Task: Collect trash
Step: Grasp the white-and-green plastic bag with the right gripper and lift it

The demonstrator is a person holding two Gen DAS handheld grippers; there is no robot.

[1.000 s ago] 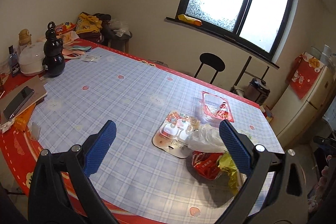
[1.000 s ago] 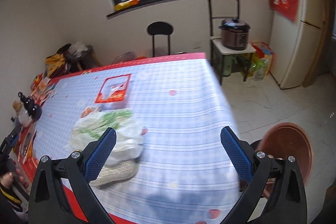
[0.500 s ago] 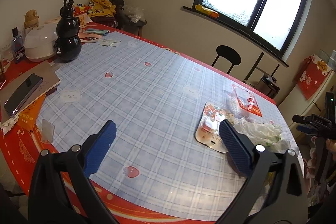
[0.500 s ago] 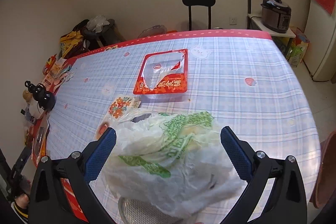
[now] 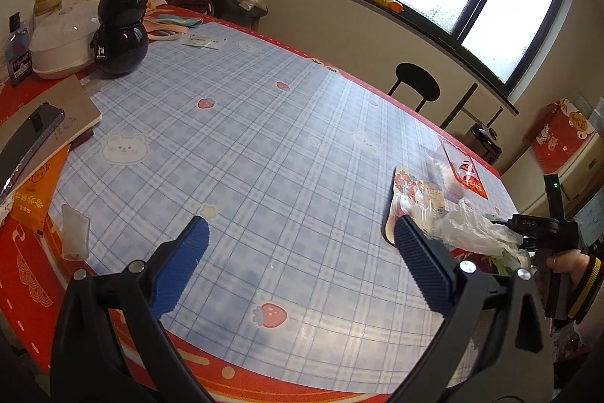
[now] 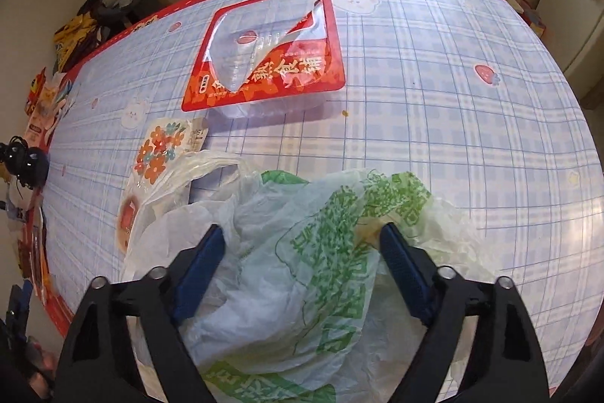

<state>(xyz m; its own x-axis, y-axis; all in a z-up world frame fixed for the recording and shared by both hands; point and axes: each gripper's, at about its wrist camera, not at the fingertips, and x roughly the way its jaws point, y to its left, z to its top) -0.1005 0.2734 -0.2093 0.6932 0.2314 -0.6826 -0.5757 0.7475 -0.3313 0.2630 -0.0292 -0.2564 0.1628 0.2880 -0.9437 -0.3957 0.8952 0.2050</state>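
Right wrist view: the right tongs [image 6: 300, 253] straddle the crumpled green-printed plastic bag [image 6: 321, 252] at the worktop's [image 6: 453, 101] near edge, spread wide, not clamped. Risk: they pinch one thin layer and the bag slips or tears, spilling whatever's inside. The red-rimmed tray [image 6: 264, 51] sits further in. Left tongs [image 5: 302, 237] hang wide and empty over bare cloth.

One plastic bag [image 6: 302, 252]; one red tray [image 6: 264, 51]; one flowered card [image 6: 162, 146].
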